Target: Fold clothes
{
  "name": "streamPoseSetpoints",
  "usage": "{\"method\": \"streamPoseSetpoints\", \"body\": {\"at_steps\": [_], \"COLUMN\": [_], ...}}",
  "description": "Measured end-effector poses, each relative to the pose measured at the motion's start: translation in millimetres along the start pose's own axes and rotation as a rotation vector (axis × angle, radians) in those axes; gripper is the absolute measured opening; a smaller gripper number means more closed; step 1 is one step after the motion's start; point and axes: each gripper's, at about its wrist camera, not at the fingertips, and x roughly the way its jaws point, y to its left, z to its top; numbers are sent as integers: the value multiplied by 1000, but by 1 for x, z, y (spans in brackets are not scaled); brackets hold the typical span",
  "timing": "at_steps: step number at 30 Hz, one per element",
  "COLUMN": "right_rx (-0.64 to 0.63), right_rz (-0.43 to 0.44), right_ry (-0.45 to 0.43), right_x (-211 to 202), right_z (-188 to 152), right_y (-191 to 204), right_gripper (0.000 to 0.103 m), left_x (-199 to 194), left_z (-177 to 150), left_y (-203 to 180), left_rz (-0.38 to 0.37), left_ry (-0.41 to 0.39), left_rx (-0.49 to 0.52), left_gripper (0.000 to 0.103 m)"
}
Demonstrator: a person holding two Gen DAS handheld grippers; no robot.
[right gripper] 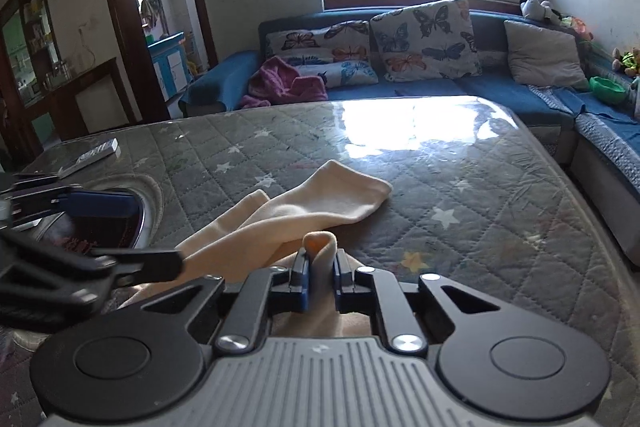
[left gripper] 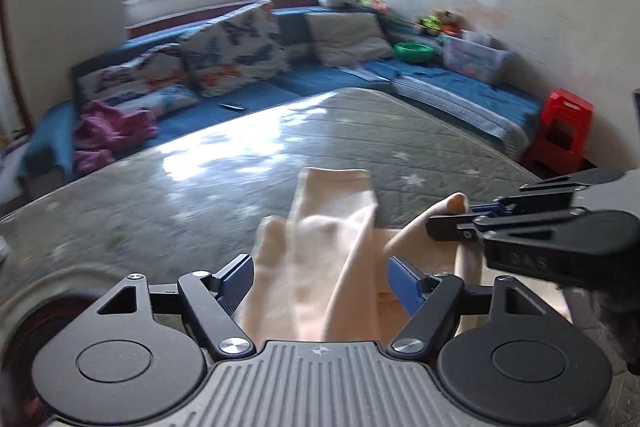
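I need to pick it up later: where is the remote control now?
In the right wrist view the remote control lies at the far left edge of the quilted table.

Your left hand-held gripper (left gripper: 320, 283) has a grey ribbed body with a small compass-like mark at its front edge, flanked by two round black discs, each with a raised inner circle. Black linkage arms with triangular cut-outs run forward from silver rivets and small screws to blue-padded fingers (left gripper: 406, 285). Your right hand-held gripper (right gripper: 321, 277) is built the same: grey ribbed housing, black discs, silver pivots, blue pads. Seen from the side, its black arm carries faint embossed lettering, too blurred to read.
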Motion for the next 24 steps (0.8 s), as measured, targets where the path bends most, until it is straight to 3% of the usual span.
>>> {"method": "streamPoseSetpoints", "body": {"at_steps": [4,9,10,12,16,24], "right_rx": [-2,-5,-2,1,8,48], "right_rz": [-30,-73,-79,-94,-131,-207], "right_ry": [-31,-50,-53,-61,-82,-139], "right_x": [-14,-27,-29,-36,-54,-104], "right_z": [-2,-6,-7,-10,-16,-39], "right_y": [-7,-15,-17,-21,-27,-39], "right_gripper": [8,8,8,8,8,8], "left_x": [28,52,54,48,14,-91], "left_z": [4,-1,-3,-7,-13,-53], "left_y": [0,1,2,10,31,91], "left_rz": [-60,-74,-72,-68,-41,89], "left_ry": [41,114,116,102,38,-86], "left_rx": [-14,-41,-46,-81,-160,-336], "left_gripper": [71,18,12,7,6,6]}}
